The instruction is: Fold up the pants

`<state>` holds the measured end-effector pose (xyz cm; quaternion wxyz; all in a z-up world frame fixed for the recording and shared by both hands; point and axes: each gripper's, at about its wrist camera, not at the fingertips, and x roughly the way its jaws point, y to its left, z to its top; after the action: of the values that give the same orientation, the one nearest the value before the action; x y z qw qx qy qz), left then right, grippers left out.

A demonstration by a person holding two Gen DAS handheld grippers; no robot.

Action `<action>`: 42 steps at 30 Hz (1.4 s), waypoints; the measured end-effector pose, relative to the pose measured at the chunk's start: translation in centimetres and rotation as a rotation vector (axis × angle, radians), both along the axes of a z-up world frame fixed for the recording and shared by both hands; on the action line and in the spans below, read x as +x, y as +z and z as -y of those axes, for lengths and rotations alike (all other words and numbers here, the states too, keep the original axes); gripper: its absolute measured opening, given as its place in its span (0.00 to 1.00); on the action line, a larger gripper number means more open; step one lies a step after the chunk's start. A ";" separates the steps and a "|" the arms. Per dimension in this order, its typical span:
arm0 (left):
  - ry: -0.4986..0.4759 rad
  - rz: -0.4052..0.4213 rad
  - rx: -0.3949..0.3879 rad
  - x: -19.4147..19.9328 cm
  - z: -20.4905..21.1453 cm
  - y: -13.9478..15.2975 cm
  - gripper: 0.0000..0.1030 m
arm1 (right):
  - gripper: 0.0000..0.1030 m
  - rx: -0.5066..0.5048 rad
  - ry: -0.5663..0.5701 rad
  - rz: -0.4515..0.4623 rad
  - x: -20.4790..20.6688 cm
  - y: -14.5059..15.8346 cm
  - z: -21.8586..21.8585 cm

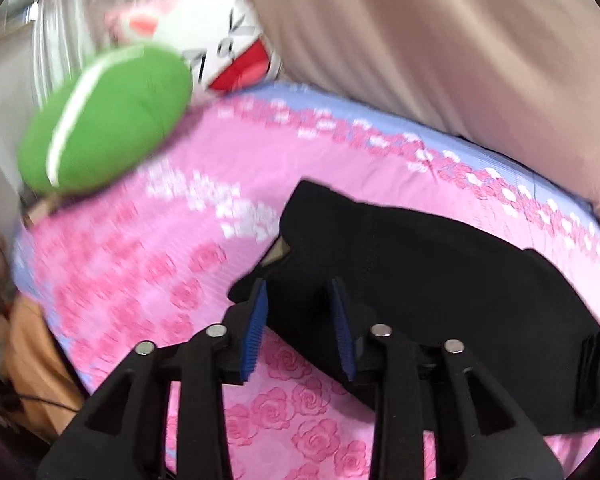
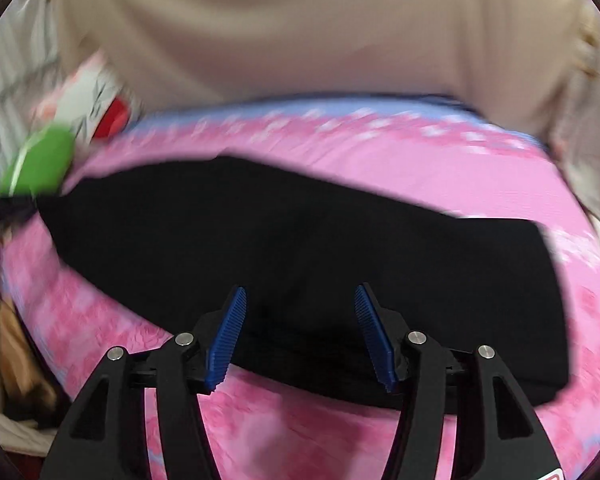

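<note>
1. Right wrist view: the bed, covered by a pink rose-print sheet with a blue border, fills most of the field. A beige curtain hangs behind it.
2. The black pants lie flat on the sheet as one long band running left to right, apparently already folded leg on leg; this is a judgement, since the layers cannot be told apart in the dark cloth.
3. A green cushion and a pink-and-white cartoon pillow sit at the far left end of the bed, near the left end of the pants but apart from it.
4. The right gripper hovers at the near edge of the pants, jaws spread wide, nothing between them.
5. The left gripper is at the left end of the pants, jaws spread, the cloth edge lying in the gap without being pinched. Whether the pads touch the fabric cannot be told.
6. Risks from here:
   - Closing on the top layer alone would separate the layers and skew the fold.
   - Pinching the sheet along with the pants would drag the bedding.
   - Uneven lift between the two grippers would leave the edges misaligned.
   - Both views are blurred, which suggests fast motion; a hurried grasp may miss the thin edge.
</note>
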<state>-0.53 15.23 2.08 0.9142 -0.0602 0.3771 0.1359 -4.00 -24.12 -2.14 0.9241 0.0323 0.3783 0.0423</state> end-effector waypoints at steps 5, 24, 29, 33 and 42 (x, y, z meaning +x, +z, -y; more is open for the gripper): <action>-0.127 0.023 0.002 -0.6 2.5 1.3 0.46 | 0.08 0.148 -0.036 -0.022 1.9 -1.1 1.7; -0.205 -0.125 -0.103 1.7 2.4 -5.0 0.56 | 0.62 0.014 0.070 0.010 2.4 2.4 -5.2; -0.181 -0.108 -0.129 1.6 1.2 -4.4 0.60 | 0.16 -0.070 0.027 -0.072 5.0 -0.9 -6.5; -0.137 -0.074 -0.151 1.1 -1.2 -3.7 0.77 | 0.13 -0.044 -0.002 -0.046 6.1 1.3 -7.1; -0.004 -0.111 -0.316 4.1 -5.7 -6.6 0.77 | 0.45 0.081 0.033 -0.010 5.6 2.1 -7.8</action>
<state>3.62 20.90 -4.56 0.8714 -0.1949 0.4437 0.0764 1.63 -16.35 0.01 0.9194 0.0638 0.3814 0.0725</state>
